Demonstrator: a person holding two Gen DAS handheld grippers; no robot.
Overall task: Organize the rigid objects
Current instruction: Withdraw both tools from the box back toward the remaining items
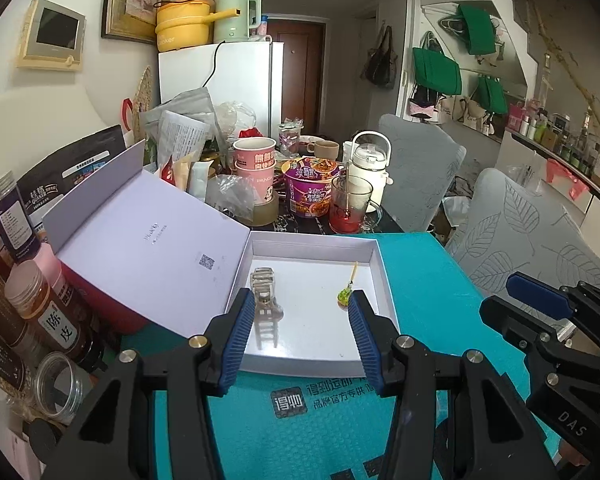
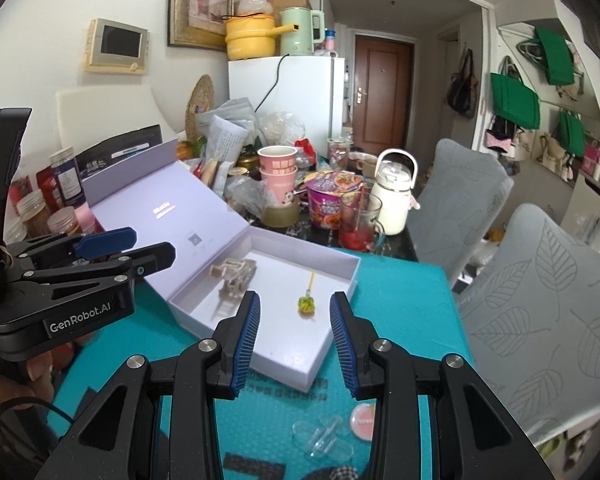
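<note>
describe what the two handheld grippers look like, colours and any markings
Both are black plastic clamp-style tools with silver rivets and ribbed blue pads lining their fingers. The left gripper carries white "GenRobot.AI" lettering on its side, seen from the right wrist view. The right gripper shows "DAS" in white on its body in the left wrist view.
</note>
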